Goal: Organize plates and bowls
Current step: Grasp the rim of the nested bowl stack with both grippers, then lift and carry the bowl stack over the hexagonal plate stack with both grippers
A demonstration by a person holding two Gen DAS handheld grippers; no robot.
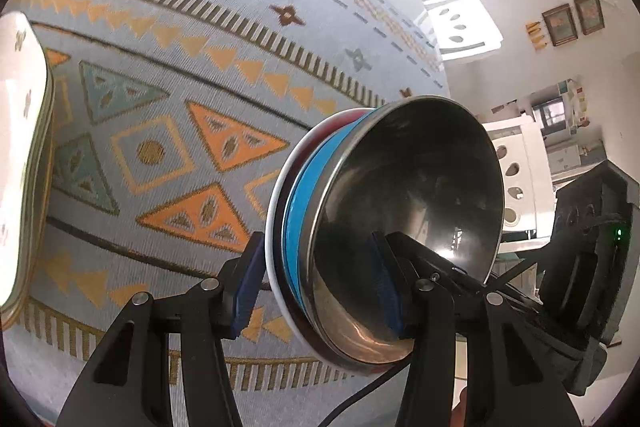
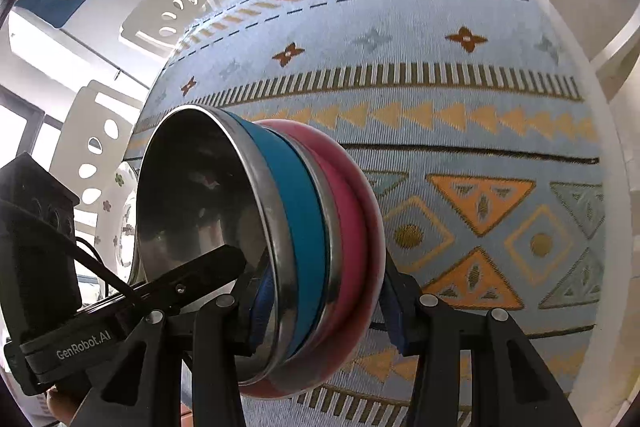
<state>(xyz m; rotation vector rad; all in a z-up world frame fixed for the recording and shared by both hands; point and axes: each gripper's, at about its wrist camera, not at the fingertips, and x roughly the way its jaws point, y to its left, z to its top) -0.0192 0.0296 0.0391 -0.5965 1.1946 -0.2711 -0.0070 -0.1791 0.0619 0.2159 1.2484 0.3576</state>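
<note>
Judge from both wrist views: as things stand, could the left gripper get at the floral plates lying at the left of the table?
Probably not yet. The left gripper is shut on the nested bowls, shared with the right gripper; the cloth towards the floral plates looks bare.

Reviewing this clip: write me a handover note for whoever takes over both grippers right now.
Left gripper: shut on the rim of the nested bowl stack, one pad inside the steel bowl, one outside.
Right gripper: shut on the same stack's opposite rim.
Stack: steel bowl in a blue one, then red; held tilted above the patterned tablecloth.
Flowered plates sit at the left.
Done: bowls nested. Left: set the stack down and release.
</note>
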